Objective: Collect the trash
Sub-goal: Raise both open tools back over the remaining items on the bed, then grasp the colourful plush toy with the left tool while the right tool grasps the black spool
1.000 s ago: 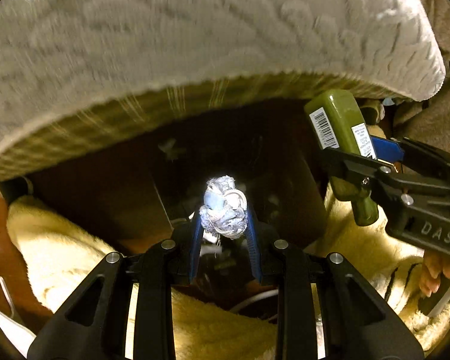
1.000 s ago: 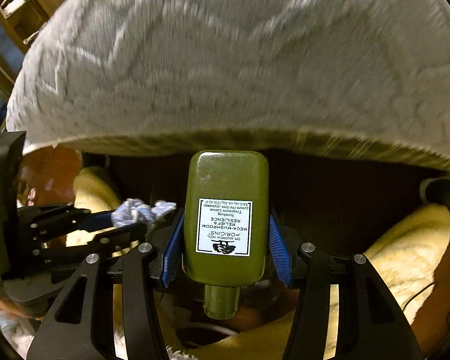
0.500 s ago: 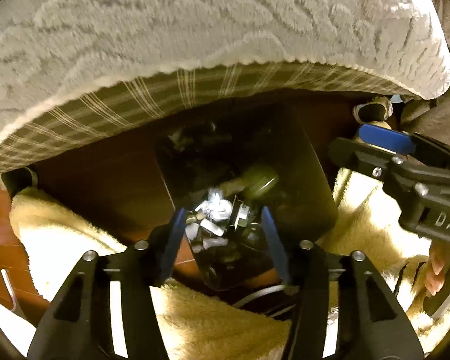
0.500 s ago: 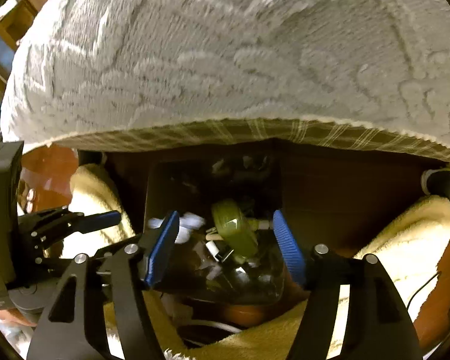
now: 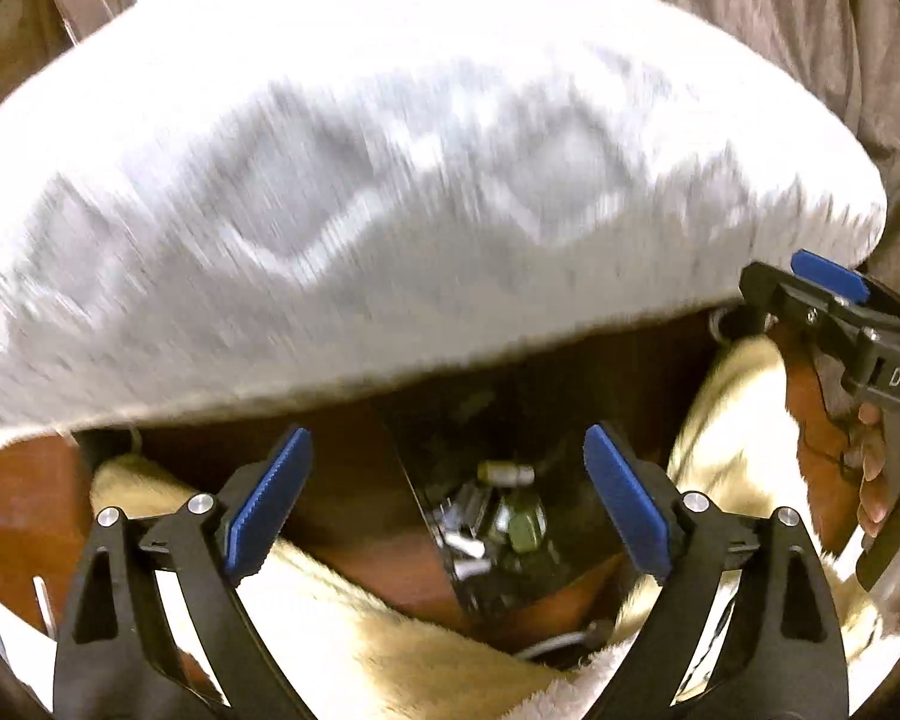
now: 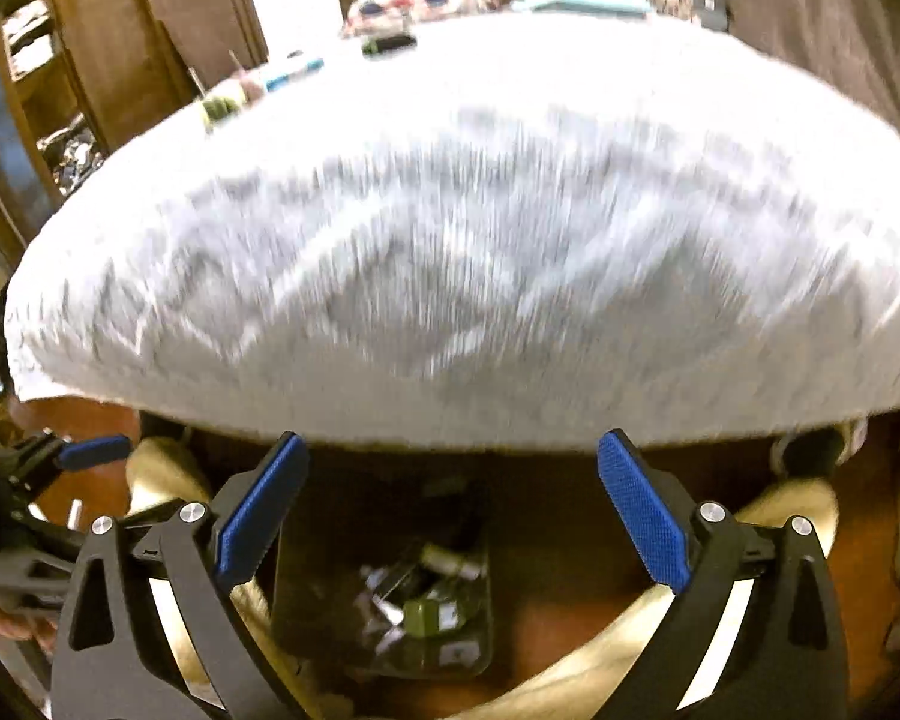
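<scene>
A dark trash bin [image 5: 576, 516] stands on the floor below the bed edge, also in the right wrist view [image 6: 480, 654]. Inside it lies the green bottle [image 5: 525, 525], also in the right wrist view [image 6: 429, 615], among white scraps [image 6: 384, 606]. My left gripper [image 5: 447, 501] is open and empty above the bin. My right gripper [image 6: 450, 510] is open and empty above the bin; it also shows at the right edge of the left wrist view [image 5: 834, 300]. The left gripper's blue tip shows in the right wrist view [image 6: 93, 450].
A bed with a white textured cover [image 6: 480, 228] fills the upper part of both views. Small items [image 6: 258, 87] lie on its far side. A cream fluffy rug [image 5: 360, 648] lies on the brown floor around the bin. A wooden shelf [image 6: 48, 90] stands far left.
Both grippers let go: the crumpled wad and the green bottle dropped into the bin. Both jaws opened wide and both grippers rose, so the bed top now shows.
</scene>
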`<state>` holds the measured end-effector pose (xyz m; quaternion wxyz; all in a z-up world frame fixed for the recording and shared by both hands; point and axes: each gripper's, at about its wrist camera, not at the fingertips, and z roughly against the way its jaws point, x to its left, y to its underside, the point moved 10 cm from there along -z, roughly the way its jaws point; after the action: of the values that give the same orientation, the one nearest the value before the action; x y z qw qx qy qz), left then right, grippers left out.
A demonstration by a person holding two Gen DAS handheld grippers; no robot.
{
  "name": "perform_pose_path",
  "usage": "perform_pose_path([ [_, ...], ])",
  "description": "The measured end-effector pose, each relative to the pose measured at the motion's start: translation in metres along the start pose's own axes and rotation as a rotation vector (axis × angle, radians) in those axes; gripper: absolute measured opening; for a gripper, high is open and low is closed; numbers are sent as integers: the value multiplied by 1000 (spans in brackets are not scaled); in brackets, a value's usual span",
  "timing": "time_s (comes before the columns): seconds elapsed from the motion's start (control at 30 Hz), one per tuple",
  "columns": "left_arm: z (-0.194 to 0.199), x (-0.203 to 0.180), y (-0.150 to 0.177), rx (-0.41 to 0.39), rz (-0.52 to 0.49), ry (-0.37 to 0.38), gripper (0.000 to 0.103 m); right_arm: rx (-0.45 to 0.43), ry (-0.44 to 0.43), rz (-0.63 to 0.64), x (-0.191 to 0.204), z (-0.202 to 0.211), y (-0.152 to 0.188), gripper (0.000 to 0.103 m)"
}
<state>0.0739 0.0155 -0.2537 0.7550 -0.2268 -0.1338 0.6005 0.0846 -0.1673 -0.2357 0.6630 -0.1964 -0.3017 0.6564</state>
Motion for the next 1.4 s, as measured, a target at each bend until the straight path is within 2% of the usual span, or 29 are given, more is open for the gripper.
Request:
perform_pose_path([
  [0.2, 37, 10, -49, -130, -8, -39, 92, -95, 13, 40, 5, 24, -50, 98],
  [0.33, 49, 18, -80, -180, -11, -78, 92, -139, 23, 63, 8, 30, -81, 98],
  [0.57, 47, 25, -125, -227, -6, -100, 92, -168, 40, 64, 7, 22, -121, 98],
  [0.67, 43, 29, -145, -237, 16, -99, 92, -169, 76, 60, 4, 10, -139, 98],
  [0.83, 31, 29, -182, -249, 7, -97, 89, -153, 42, 44, 8, -13, -164, 98],
  [1.03, -6, 31, -207, -192, 16, -91, 63, -146, 43, 11, 6, -40, -194, 98],
  [1.1, -17, 34, -211, -172, 22, -88, 46, -139, 44, 0, 5, -49, -202, 98],
  [1.17, -20, 35, -212, -172, 18, -83, 41, -133, 46, -5, 6, -59, -211, 98],
  [1.23, -20, 36, -215, -182, 8, -84, 28, -124, 46, -4, 8, -71, -220, 98],
  [1.4, -15, 48, -226, -209, 3, -98, 27, -88, 29, -10, 24, -100, -236, 98],
])
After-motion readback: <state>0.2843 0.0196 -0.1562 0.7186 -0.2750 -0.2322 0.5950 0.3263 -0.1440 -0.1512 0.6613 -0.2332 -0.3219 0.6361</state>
